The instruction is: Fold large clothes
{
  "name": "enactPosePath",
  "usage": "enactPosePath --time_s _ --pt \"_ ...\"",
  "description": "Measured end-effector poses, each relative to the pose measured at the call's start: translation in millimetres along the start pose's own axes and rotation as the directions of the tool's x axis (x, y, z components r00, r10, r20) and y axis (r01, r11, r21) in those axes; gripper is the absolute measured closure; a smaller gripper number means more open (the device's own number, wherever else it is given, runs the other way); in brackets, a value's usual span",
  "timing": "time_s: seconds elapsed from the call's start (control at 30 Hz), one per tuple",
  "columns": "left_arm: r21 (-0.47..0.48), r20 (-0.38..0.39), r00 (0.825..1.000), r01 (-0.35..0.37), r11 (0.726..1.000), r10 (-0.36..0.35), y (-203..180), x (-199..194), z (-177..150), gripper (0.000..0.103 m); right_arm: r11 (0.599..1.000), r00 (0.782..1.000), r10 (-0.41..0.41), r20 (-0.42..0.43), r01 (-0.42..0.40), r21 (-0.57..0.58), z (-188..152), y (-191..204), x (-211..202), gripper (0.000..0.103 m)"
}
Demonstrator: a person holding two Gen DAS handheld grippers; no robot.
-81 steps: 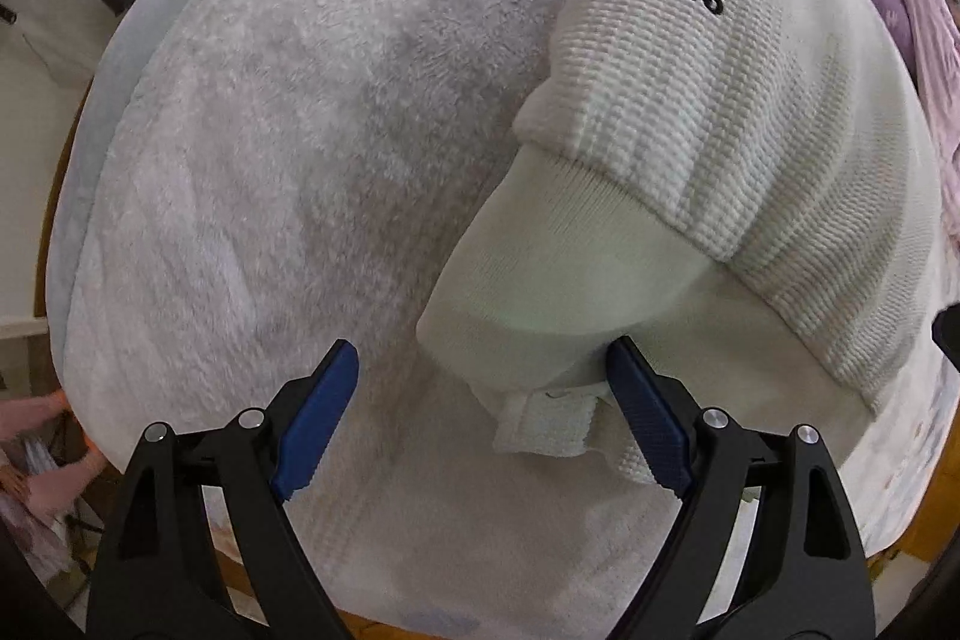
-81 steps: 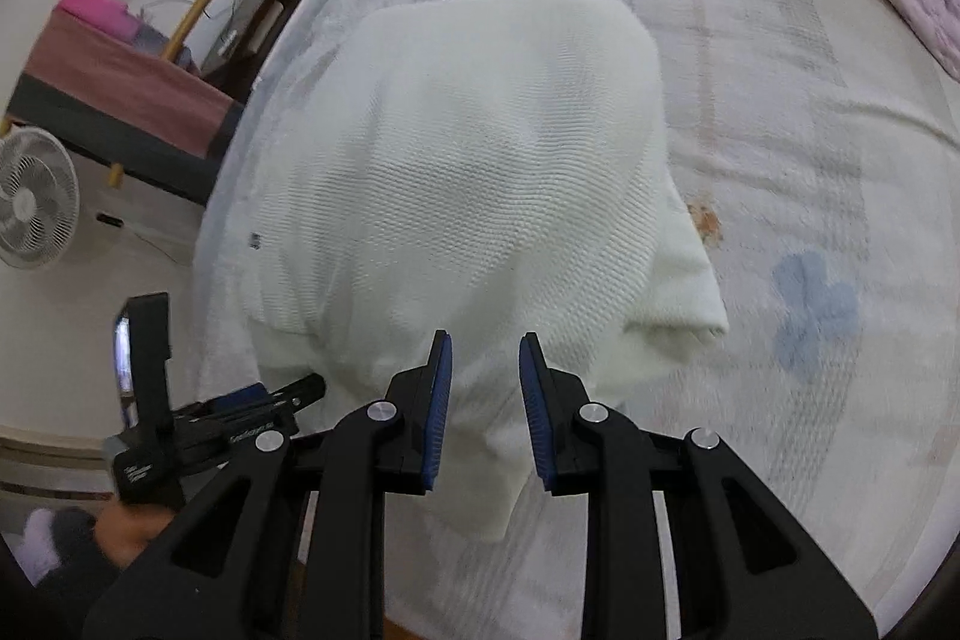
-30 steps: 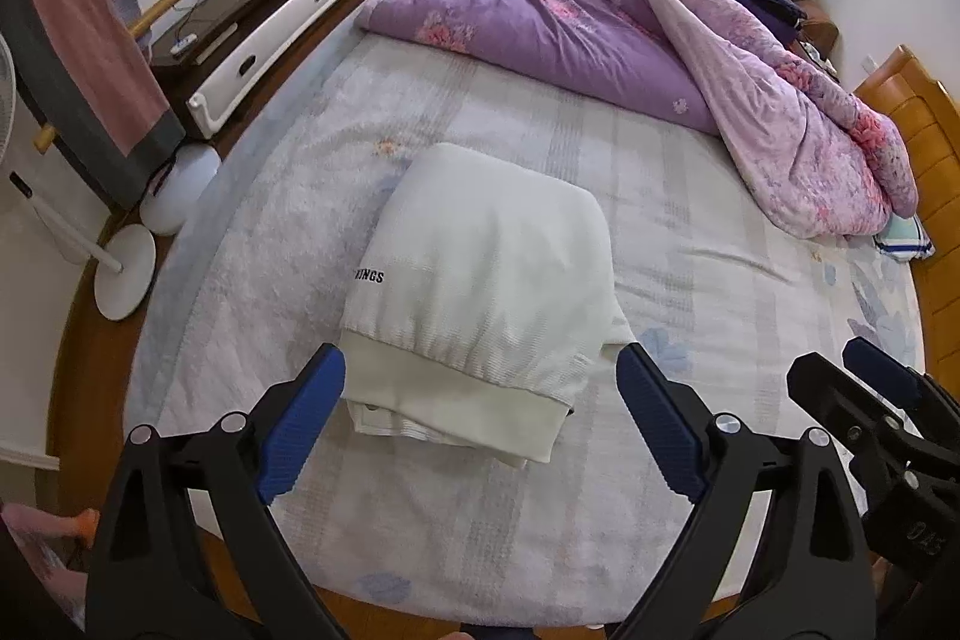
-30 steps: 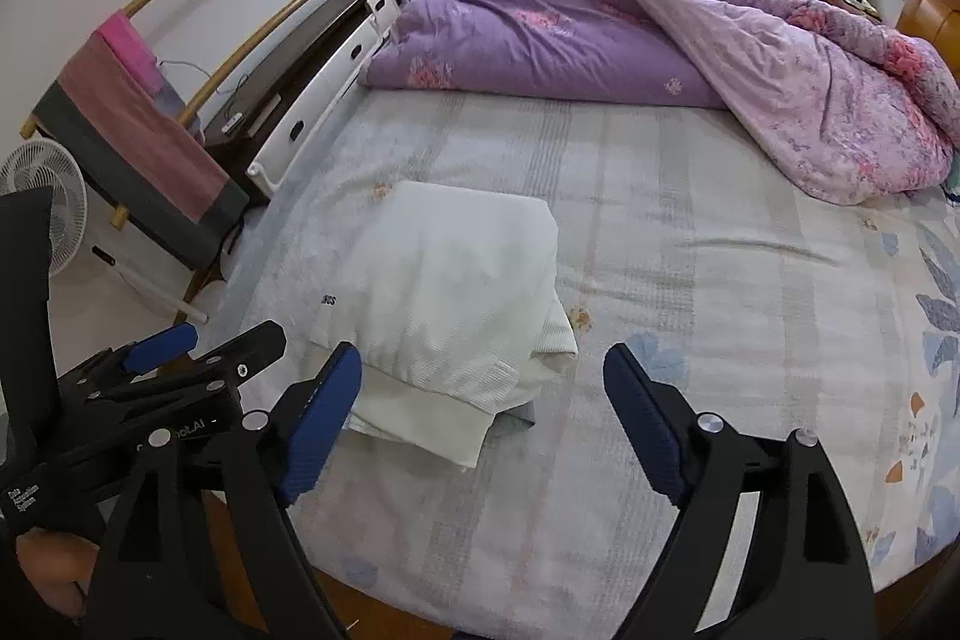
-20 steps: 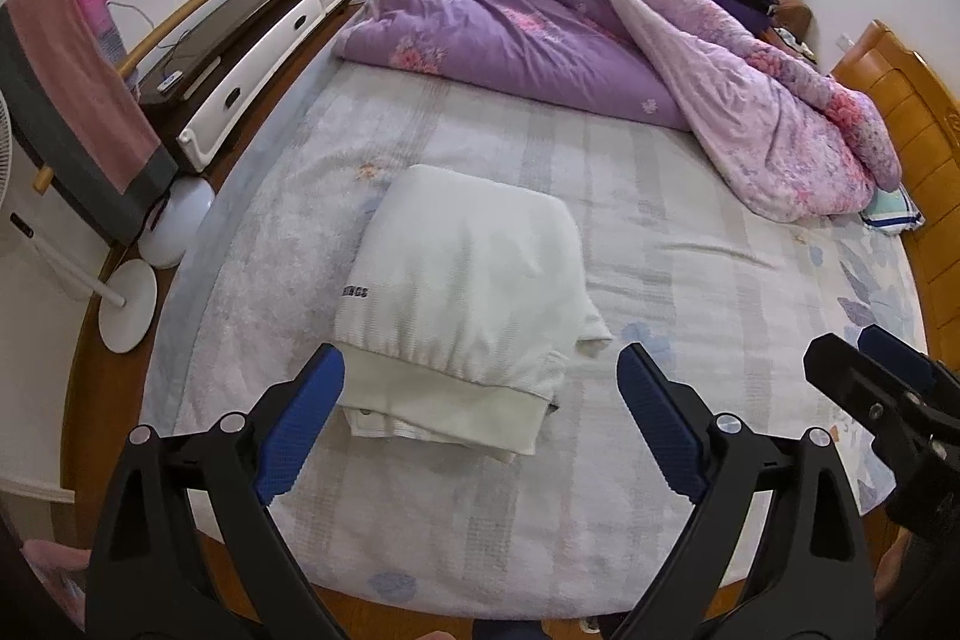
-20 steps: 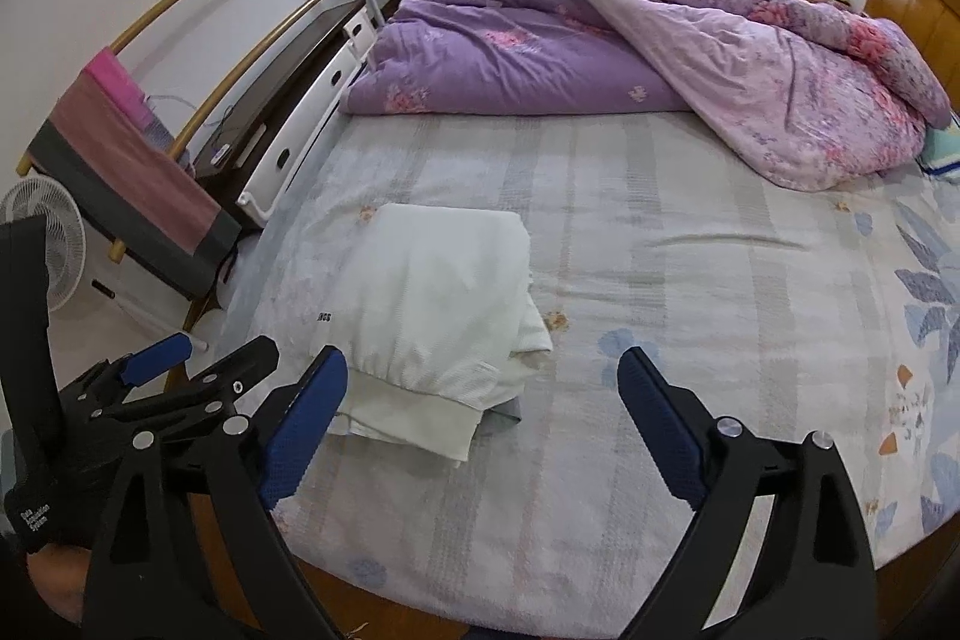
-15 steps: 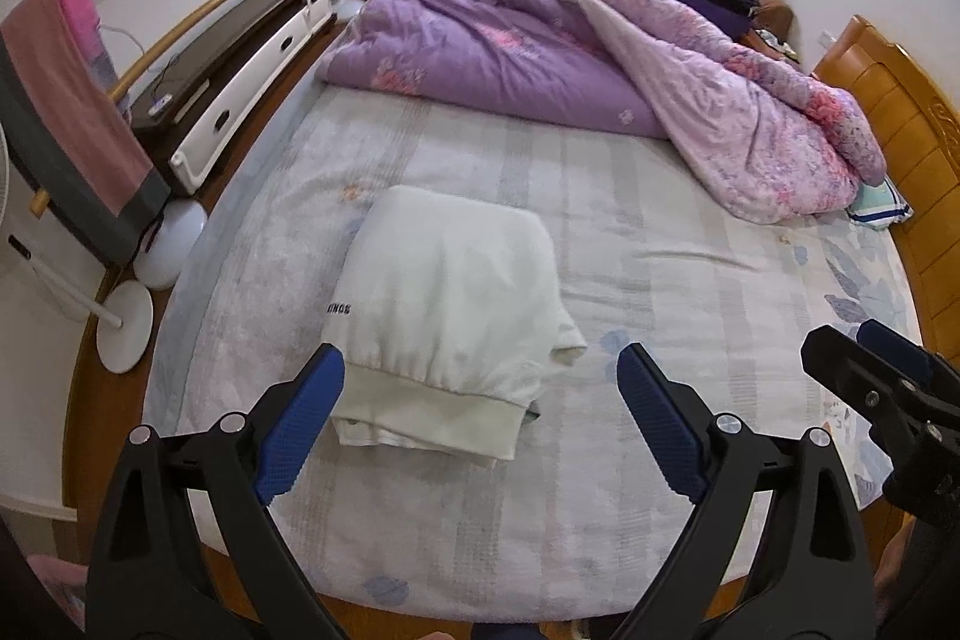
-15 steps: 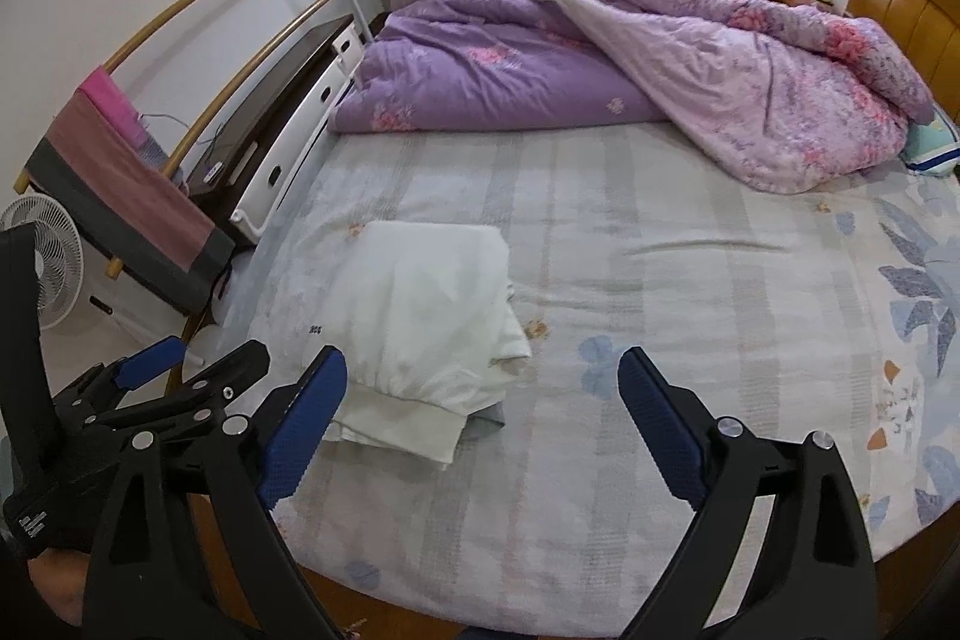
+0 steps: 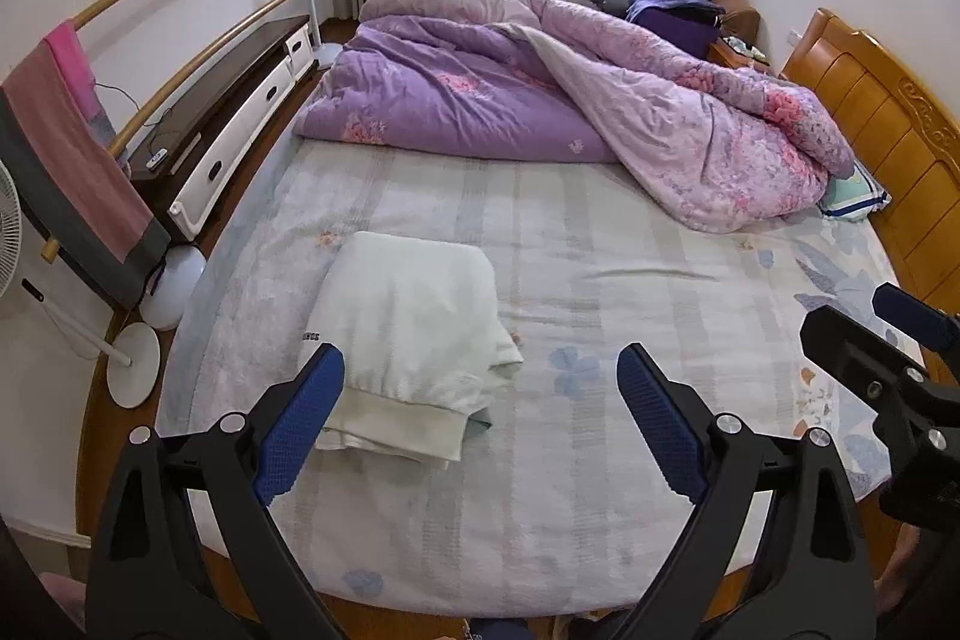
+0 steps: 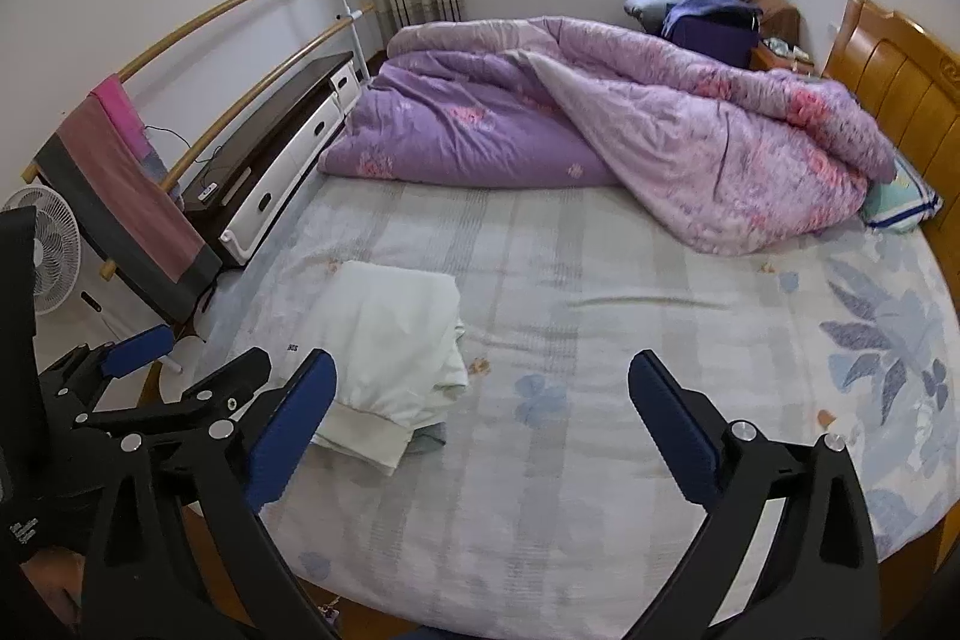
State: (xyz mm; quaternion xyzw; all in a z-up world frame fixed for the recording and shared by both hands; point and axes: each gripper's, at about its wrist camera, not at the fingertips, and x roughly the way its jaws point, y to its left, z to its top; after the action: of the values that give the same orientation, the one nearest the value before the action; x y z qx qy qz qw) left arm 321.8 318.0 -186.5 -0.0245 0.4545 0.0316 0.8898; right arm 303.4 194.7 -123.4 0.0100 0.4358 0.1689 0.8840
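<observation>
One folded white sweater (image 9: 408, 334) lies near the bed's (image 9: 600, 460) left edge, while two tools, left tool (image 9: 480, 409) wide open and right tool (image 10: 480, 415) opening, hold nothing.

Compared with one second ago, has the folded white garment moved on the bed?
No. The folded white garment lies at the same spot by the flower print on the bed sheet; only the camera drew back.

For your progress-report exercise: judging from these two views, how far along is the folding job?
Done: the white garment lies folded in a compact bundle on the bed.

In hand: nothing. The left tool is open and empty, and the right tool is opening, also empty, both clear of the bundle.

Left: no other unfolded clothes are evident.
</observation>
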Motion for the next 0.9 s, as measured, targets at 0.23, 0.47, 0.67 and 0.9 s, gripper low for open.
enactPosePath --time_s 0.23,0.47,0.67,0.9 --pt "-0.003 0.028 0.999 -0.017 1.000 0.018 -32 -28 -3 0.007 1.000 1.000 0.004 0.010 -0.004 -0.027 -5 -29 -32 0.008" --pt "0.026 0.047 0.998 -0.035 0.999 0.033 -78 -51 -13 0.006 1.000 1.000 0.013 0.016 -0.013 -0.022 -16 -63 -59 0.008" --pt "0.048 0.055 0.998 -0.040 0.998 0.037 -121 -72 -27 0.006 1.000 1.000 0.011 0.023 -0.010 -0.028 -34 -90 -86 0.008" --pt "0.089 0.055 0.998 -0.044 0.995 0.040 -168 -86 -47 0.005 1.000 0.999 0.000 0.034 0.000 -0.010 -56 -123 -114 0.008"
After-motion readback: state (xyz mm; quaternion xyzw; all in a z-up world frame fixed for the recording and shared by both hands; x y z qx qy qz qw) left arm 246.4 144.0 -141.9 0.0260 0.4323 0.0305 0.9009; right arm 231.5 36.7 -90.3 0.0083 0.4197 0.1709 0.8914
